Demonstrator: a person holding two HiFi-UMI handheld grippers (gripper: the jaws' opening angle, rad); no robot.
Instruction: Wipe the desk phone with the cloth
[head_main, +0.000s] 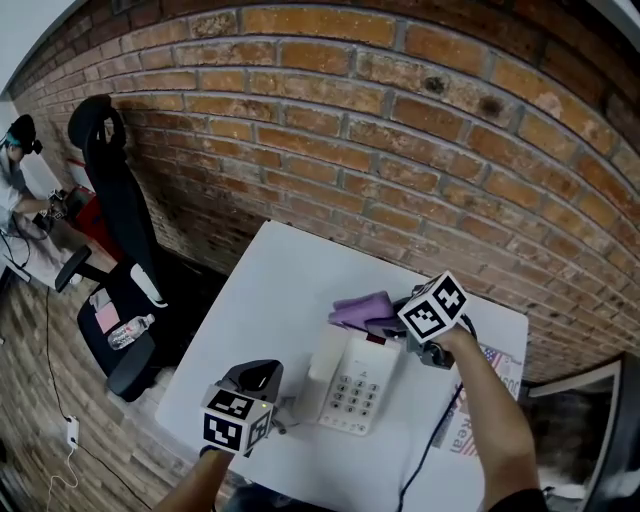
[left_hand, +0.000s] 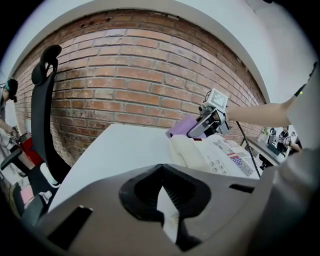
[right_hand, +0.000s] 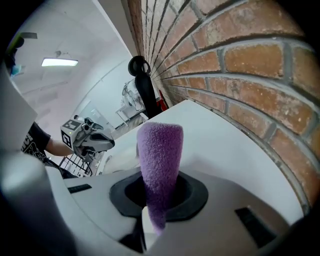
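Purple cloth: clamped in the right gripper, draped over the far end of the desk phone.
Phone placement: white set, keypad facing up, on the white table, handset along its left side.
Left gripper: jaw tips drawn together on nothing, just beside the phone's near left corner.
Backdrop: brick wall behind the table.

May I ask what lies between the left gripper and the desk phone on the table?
Only a narrow, bare strip of white table separates the left gripper from the desk phone. The head view shows this most clearly.
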